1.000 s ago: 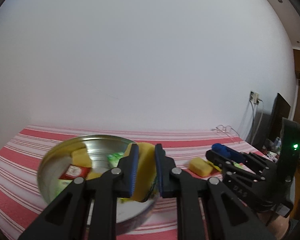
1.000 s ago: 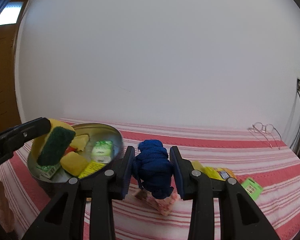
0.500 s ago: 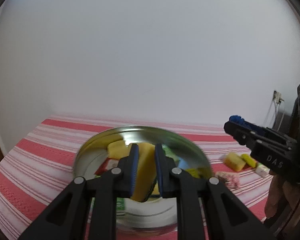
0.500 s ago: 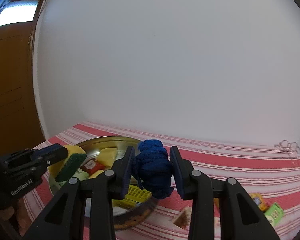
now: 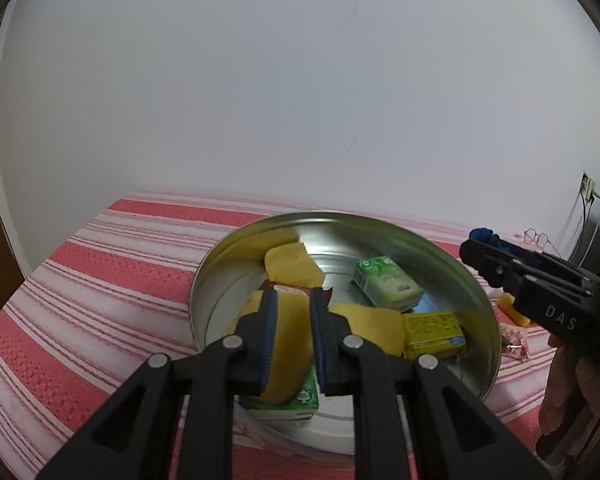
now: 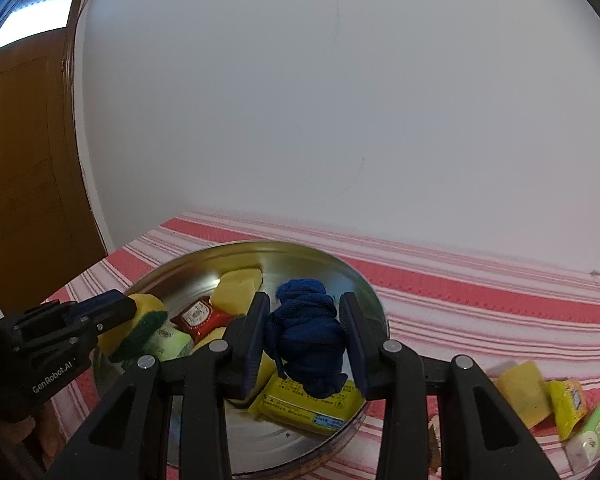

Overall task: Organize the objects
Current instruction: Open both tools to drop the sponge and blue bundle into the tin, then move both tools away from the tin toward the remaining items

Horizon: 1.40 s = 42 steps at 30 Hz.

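A round metal tin stands on the red-striped cloth and holds yellow sponges, green packets, a yellow packet and a red sachet. My left gripper is shut on a yellow sponge with a green scouring side, over the tin's near left part. My right gripper is shut on a bundle of blue cord, held above the tin's right side.
On the cloth right of the tin lie a yellow sponge, a yellow packet, a green packet and a pink wrapper. Eyeglasses lie at the far right. A wooden door is at the left.
Both grippers have moved toward and over the tin with their loads, the right one coming from the right; the tin now fills the lower middle of both views.
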### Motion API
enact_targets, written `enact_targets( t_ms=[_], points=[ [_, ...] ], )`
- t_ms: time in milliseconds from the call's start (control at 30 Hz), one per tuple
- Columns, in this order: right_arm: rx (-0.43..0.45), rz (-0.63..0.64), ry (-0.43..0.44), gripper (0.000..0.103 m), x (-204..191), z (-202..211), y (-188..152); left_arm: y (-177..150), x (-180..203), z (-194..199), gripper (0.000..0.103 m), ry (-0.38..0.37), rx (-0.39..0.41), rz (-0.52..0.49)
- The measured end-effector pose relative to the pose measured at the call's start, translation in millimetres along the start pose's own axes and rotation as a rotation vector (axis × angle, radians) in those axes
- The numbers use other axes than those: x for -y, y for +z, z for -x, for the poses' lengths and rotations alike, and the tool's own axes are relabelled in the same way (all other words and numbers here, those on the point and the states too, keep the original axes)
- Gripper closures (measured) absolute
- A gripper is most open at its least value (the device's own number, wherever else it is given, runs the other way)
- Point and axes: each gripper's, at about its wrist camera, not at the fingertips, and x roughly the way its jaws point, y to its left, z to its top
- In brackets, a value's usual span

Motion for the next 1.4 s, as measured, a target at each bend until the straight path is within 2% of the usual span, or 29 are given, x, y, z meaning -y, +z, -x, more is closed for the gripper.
enact_targets(
  t_ms=[167, 233, 267, 300, 333, 433, 467, 500, 567, 667, 900, 1400],
  points=[
    [-0.024, -0.009, 0.015, 0.064, 4, -6, -5, -1, -1, -5, 0.089, 0.007, -0.009, -0.004],
    [-0.052, -0.002, 0.032, 0.060, 7, -9, -5, -2, 0, -5, 0.084, 0.019, -0.019, -0.012],
    [-0.055, 0.008, 0.021, 0.055, 10, -12, -5, -3, 1, -5, 0.068, 0.044, -0.021, -0.014],
    [-0.047, 0.016, 0.006, 0.041, 8, -11, -7, -3, 1, -4, 0.049, 0.059, -0.016, -0.013],
    [-0.036, 0.014, 0.006, 0.030, 6, -12, -8, -4, 1, 0, 0.044, 0.063, -0.001, -0.013],
    [-0.005, -0.025, 0.040, 0.029, 11, -11, -11, -4, 2, 6, 0.029, 0.078, 0.027, -0.022],
    [0.011, -0.036, 0.032, 0.028, 15, -7, -12, -4, 3, 8, 0.019, 0.092, 0.035, -0.022],
    [0.026, -0.054, 0.028, 0.028, 21, -2, -12, -3, 3, 10, 0.012, 0.099, 0.042, -0.019],
    [0.048, -0.092, 0.027, 0.028, 35, 8, -15, -2, 5, 13, 0.011, 0.097, 0.051, -0.013],
    [0.067, -0.123, -0.019, 0.024, 54, 23, -22, -1, 12, 16, 0.001, 0.100, 0.057, -0.025],
    [0.087, -0.212, -0.151, 0.023, 112, 70, -46, -4, 47, 22, 0.001, 0.025, 0.062, -0.049],
    [0.009, -0.315, -0.456, 0.022, 198, 129, -88, -28, 190, 11, 0.001, -0.231, -0.017, -0.228]
  ],
)
